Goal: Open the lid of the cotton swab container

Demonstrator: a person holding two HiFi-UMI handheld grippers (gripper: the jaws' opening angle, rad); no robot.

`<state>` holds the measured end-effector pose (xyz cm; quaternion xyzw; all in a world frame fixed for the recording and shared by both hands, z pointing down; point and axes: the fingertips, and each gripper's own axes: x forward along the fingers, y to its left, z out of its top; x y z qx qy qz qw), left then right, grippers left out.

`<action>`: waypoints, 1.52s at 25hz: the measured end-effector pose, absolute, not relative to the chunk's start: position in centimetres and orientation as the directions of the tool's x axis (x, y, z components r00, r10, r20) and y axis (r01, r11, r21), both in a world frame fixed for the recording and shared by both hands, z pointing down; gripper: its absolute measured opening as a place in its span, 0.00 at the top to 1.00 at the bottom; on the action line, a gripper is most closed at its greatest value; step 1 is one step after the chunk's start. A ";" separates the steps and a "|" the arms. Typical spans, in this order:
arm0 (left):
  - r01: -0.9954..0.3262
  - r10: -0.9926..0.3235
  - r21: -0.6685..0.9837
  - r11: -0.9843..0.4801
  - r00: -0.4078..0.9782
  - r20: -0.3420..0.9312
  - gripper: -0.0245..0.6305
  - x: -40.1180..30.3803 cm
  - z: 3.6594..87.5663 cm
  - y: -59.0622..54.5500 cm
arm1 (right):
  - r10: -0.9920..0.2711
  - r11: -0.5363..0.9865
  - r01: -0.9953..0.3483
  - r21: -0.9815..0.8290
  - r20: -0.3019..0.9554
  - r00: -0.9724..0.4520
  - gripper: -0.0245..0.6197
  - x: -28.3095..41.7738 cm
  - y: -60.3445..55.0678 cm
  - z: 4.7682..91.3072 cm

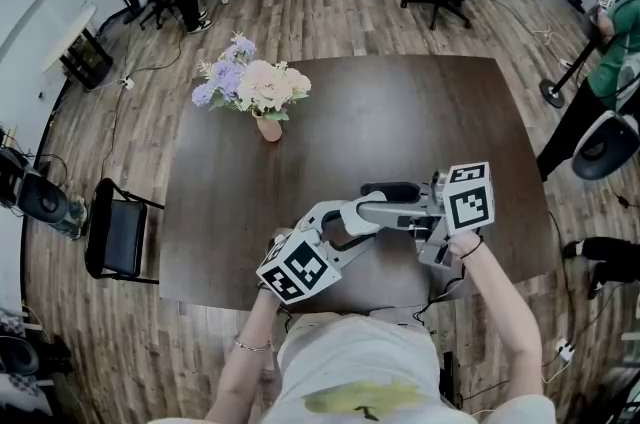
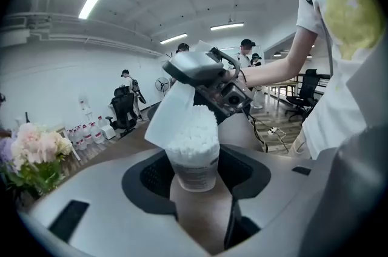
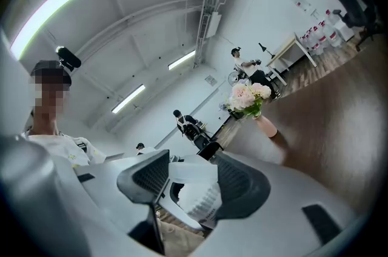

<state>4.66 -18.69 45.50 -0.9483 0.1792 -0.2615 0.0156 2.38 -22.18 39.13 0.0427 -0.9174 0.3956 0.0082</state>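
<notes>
left hand-held gripper (image 2: 195,180) on container (image 2: 193,150), right hand-held gripper (image 3: 190,182) on lid (image 3: 193,171)

container (image 2: 193,163): clear glossy plastic; lid (image 2: 165,117): translucent plastic; table (image 1: 400,112): dark wood

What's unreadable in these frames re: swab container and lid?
Both gripper views: print on container too small and blurred.
Left gripper view: right gripper covers lid top edge; hinged or detached, cannot tell.
Head view: container and lid hidden behind left gripper and right gripper.
</notes>
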 end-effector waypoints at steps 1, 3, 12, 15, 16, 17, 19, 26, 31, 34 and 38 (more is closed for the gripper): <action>-0.333 -0.357 -0.140 -0.933 0.794 0.491 0.62 4.6 45.5 -18.8 | -0.067 0.674 -0.083 -0.734 0.052 -0.996 0.58 2.4 -22.3 39.1; -0.336 -0.367 -0.154 -0.929 0.791 0.490 0.62 4.6 45.5 -18.9 | -0.060 0.659 -0.080 -0.748 0.053 -0.997 0.58 2.4 -22.5 39.0; -0.380 -0.376 -0.082 -0.921 0.816 0.440 0.63 4.5 44.9 -19.2 | -0.089 0.668 -0.092 -0.738 0.043 -0.995 0.57 2.5 -22.8 38.8; -0.405 -0.389 -0.049 -0.913 0.828 0.404 0.63 4.3 44.3 -19.3 | -0.130 0.689 -0.106 -0.717 0.021 -0.991 0.52 3.1 -23.2 38.5; -0.416 -0.396 -0.039 -0.909 0.829 0.394 0.63 4.2 44.2 -19.5 | -0.147 0.693 -0.110 -0.712 0.010 -0.989 0.52 3.3 -23.3 38.3; -0.428 -0.406 -0.032 -0.903 0.828 0.387 0.63 4.1 44.1 -19.6 | -0.162 0.698 -0.115 -0.707 0.000 -0.987 0.52 3.6 -23.5 38.1; -0.458 -0.430 -0.020 -0.889 0.818 0.382 0.63 3.7 44.1 -20.0 | -0.187 0.711 -0.129 -0.692 -0.009 -0.982 0.52 4.1 -23.6 37.8; -0.601 -0.561 -0.021 -0.799 0.731 0.390 0.63 1.8 44.3 -21.7 | -0.320 0.790 -0.280 -0.546 0.021 -0.947 0.60 6.1 -23.6 37.9; -0.686 -0.645 -0.041 -0.726 0.659 0.388 0.63 0.5 44.3 -22.7 | -0.402 0.814 -0.379 -0.440 0.044 -0.914 0.77 6.9 -23.4 38.3; -0.725 -0.682 -0.045 -0.687 0.622 0.385 0.63 -0.2 44.3 -23.0 | -0.461 0.810 -0.445 -0.381 0.055 -0.886 0.85 7.6 -23.3 38.7; -0.766 -0.725 -0.052 -0.641 0.581 0.370 0.63 -1.3 43.9 -23.3 | -0.531 0.794 -0.523 -0.309 0.063 -0.845 0.91 8.5 -23.5 39.4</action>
